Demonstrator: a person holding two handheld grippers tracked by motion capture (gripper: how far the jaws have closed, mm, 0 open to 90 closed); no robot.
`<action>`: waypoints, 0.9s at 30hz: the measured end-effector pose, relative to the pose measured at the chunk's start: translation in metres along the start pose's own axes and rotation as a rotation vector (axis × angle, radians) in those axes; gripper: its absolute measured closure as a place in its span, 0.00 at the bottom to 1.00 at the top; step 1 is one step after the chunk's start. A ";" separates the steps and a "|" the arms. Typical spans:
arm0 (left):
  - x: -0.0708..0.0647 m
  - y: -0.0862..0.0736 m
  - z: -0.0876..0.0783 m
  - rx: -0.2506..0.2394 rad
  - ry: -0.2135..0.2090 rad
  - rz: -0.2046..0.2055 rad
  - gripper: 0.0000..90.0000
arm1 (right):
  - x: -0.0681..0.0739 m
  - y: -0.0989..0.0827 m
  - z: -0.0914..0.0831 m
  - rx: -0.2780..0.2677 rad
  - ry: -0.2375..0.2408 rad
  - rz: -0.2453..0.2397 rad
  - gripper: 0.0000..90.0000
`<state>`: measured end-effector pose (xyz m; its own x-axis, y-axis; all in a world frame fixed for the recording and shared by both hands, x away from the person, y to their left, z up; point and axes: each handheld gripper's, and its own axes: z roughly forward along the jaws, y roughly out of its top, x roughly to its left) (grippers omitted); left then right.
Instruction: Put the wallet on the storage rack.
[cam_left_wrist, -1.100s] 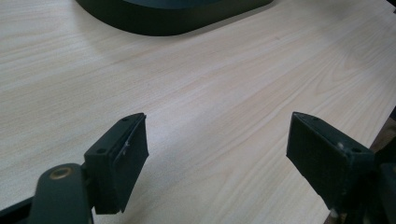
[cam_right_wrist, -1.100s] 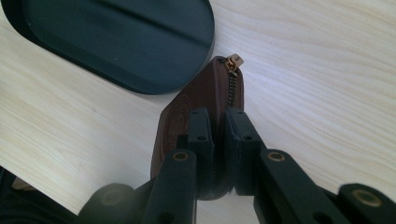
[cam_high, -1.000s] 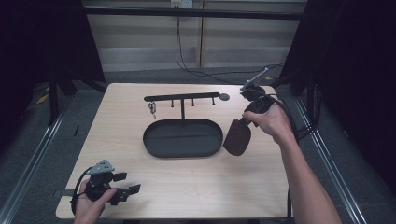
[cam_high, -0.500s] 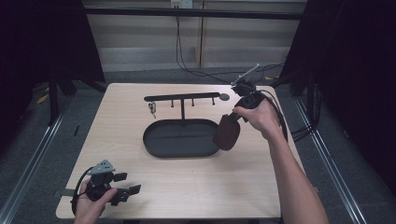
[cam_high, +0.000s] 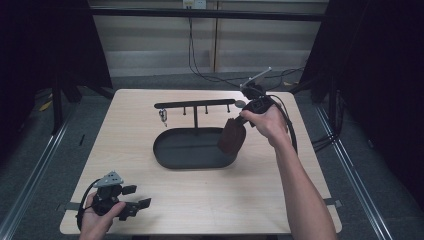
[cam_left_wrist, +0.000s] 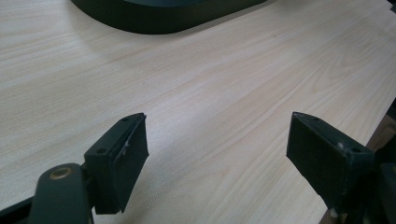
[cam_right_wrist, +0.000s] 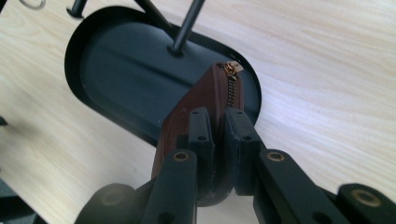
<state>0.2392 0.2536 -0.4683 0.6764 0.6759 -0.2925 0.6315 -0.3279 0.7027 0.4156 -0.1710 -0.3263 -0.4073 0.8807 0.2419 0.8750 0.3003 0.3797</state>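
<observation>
A brown zippered pouch (cam_high: 232, 136) (cam_right_wrist: 205, 100) hangs from my right gripper (cam_high: 243, 122) (cam_right_wrist: 218, 123), whose jaws are shut on its zipper edge. The pouch sits over the right end of a black oval tray (cam_high: 165, 150) (cam_right_wrist: 102, 51) with an upright post and a hook rail (cam_high: 195, 104). A small key ring (cam_high: 163, 116) dangles from the rail's left hook. My left gripper (cam_high: 140, 206) (cam_left_wrist: 217, 149) rests at the table's front left corner, jaws open wide with bare wood between them.
The light wooden table (cam_high: 125, 130) stands on a grey floor with metal rails at both sides. Cables (cam_high: 200, 65) run across the floor behind the table. The tray's front wall (cam_left_wrist: 154, 21) lies far ahead in the left gripper view.
My right hand has carried the pouch leftward, from beside the tray to above its right end. The left gripper has stayed put.
</observation>
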 end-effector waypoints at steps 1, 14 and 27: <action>0.000 0.000 0.000 0.000 -0.001 0.000 0.23 | 0.000 0.001 0.002 -0.005 0.004 0.003 0.91; 0.001 0.000 0.000 0.001 0.003 -0.004 0.23 | -0.011 0.003 0.028 -0.076 0.037 0.096 0.91; 0.001 0.000 -0.001 0.002 0.003 -0.003 0.23 | -0.017 -0.006 0.054 -0.146 0.116 0.142 0.91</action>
<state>0.2395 0.2546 -0.4683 0.6733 0.6788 -0.2930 0.6346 -0.3273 0.7001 0.4311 -0.1680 -0.3808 -0.3176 0.8597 0.4000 0.8818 0.1128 0.4579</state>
